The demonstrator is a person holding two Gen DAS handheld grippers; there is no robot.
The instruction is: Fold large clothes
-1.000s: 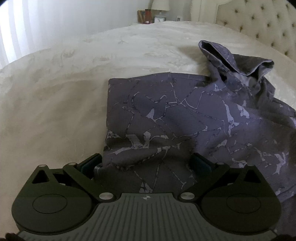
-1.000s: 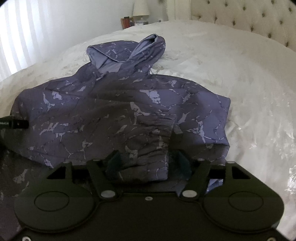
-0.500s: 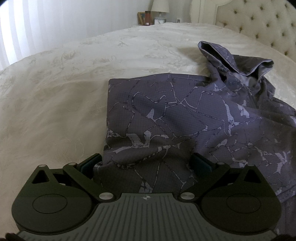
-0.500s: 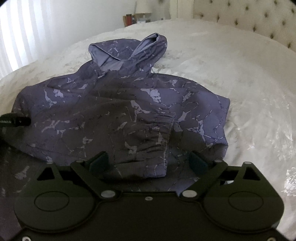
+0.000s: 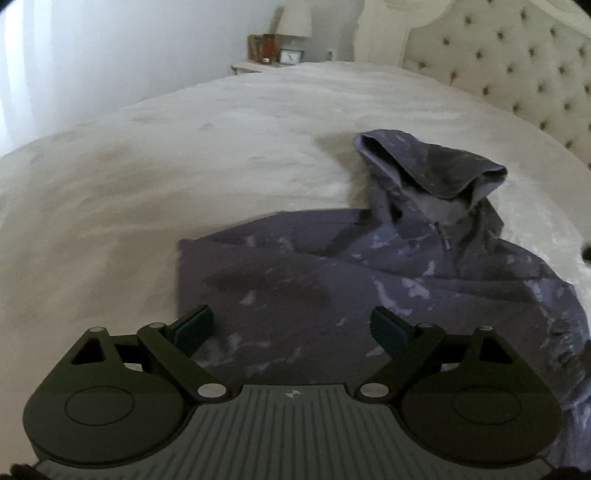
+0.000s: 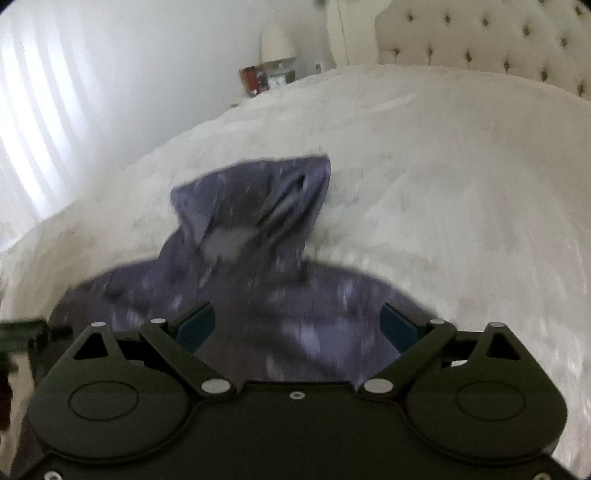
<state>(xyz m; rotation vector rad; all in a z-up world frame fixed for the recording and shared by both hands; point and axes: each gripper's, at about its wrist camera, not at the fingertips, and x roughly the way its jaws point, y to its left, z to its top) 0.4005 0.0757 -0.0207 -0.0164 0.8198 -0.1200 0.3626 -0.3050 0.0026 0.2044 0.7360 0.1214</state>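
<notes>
Left claw [image 5: 291, 325] spread wide, holding nothing, above the purple hoodie [image 5: 369, 295] lying on the bed [image 5: 184, 166]. Right claw [image 6: 297, 325] likewise wide and unladen. Only the left view resolves the zipper [image 5: 441, 236] (right view blurred).

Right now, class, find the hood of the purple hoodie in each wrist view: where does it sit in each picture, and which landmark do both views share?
Left wrist view: the hood stands right of centre, in the upper half, beyond the open left gripper.
Right wrist view: the hood is blurred, left of centre, beyond the open right gripper.
Shared landmark: the bedside lamp past the bed's far edge.
</notes>
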